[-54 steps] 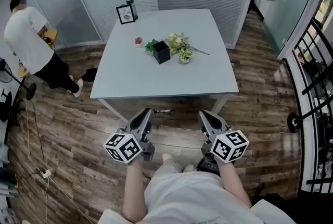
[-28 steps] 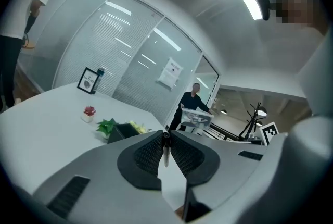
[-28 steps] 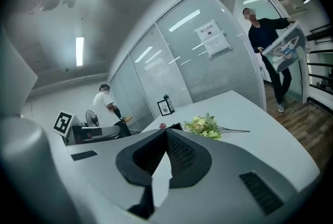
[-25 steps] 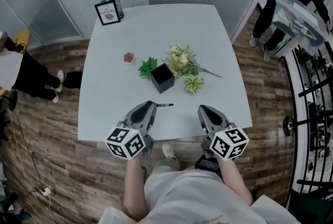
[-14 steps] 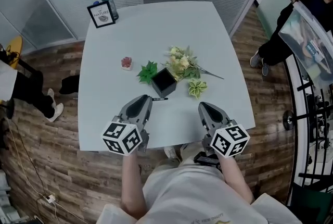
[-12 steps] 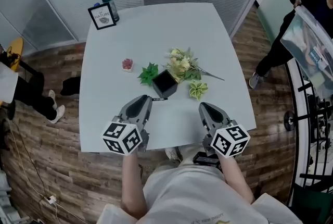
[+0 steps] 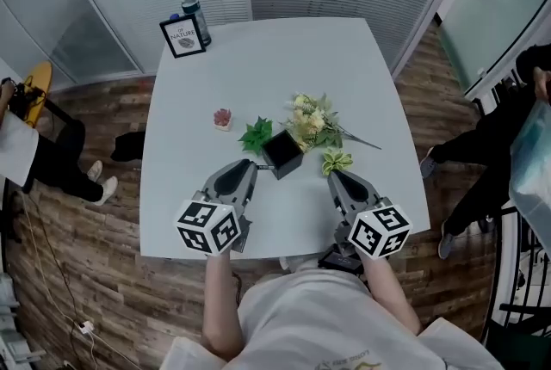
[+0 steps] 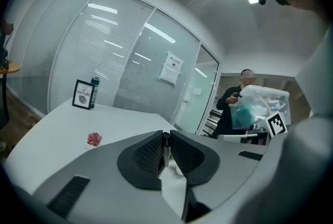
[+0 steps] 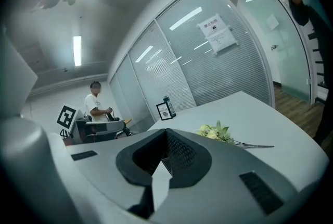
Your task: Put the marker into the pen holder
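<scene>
On the white surface (image 7: 258, 58) in the head view, a black pen holder (image 7: 282, 153) stands near the middle. Flowers (image 7: 314, 126) lie just behind it on the right, a green plant (image 7: 256, 136) just to its left, and a pink pot (image 7: 223, 118) further left. A framed sign (image 7: 182, 37) and a bottle (image 7: 195, 19) stand at the far left corner. The left gripper (image 7: 244, 169) is over the near edge, its tip just short of the pen holder. The right gripper (image 7: 337, 177) is beside it, tip near a small green sprig (image 7: 337, 161). One person (image 7: 39, 149) is at the left of the floor, another (image 7: 508, 132) at the right.

In the left gripper view, the jaws pinch a thin dark marker (image 8: 166, 149), held upright between the pads and off the surface. The sign (image 8: 83, 94), the bottle (image 8: 94, 82) and the pink pot (image 8: 94, 139) are on the left. A person holding a clear bin (image 8: 242, 98) stands beyond the surface.

In the right gripper view, the jaws are pressed together at the tips with nothing between them. The flowers (image 9: 216, 132) lie just past them, with the sign (image 9: 164, 110) and bottle (image 9: 167, 103) further back. A person (image 9: 97, 106) is in the left background.
</scene>
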Demonstrator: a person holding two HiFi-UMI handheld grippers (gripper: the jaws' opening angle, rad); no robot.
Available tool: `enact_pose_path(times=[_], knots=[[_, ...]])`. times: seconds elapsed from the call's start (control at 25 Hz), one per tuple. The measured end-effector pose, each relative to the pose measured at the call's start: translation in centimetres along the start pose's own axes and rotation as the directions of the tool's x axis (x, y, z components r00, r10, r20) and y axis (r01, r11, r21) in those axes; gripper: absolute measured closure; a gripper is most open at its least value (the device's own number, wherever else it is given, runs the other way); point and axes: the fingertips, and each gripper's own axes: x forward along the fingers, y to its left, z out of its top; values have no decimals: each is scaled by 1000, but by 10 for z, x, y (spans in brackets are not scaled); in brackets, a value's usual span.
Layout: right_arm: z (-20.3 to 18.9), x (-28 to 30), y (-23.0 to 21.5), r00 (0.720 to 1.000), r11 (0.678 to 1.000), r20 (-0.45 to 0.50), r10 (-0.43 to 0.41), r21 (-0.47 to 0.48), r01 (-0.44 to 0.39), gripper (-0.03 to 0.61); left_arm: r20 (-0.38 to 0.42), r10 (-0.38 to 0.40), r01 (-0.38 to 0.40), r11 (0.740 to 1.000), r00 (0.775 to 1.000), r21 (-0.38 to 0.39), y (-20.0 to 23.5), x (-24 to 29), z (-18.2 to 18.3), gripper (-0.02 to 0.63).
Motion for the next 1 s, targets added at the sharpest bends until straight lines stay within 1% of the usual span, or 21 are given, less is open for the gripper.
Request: enact_pose_path(times=[0.2, 0.52, 0.8, 1.0], knots=[[6, 16, -10, 1000, 1000, -2, 2, 13, -2, 562, -35, 11, -10, 1000, 999, 29, 8, 13, 2, 566], [4, 35, -33, 999, 999, -28, -18, 40, 19, 562, -111, 8, -2, 998, 994, 60, 17, 46, -7, 566], [4, 45, -56, 998, 997, -48, -47, 61, 50, 563, -194, 14, 3, 996, 981, 84, 25, 74, -23, 566], [-3, 53, -71, 996, 994, -68, -61, 81, 67, 562, -265, 9, 17, 996, 964, 93, 29, 95, -39, 566]])
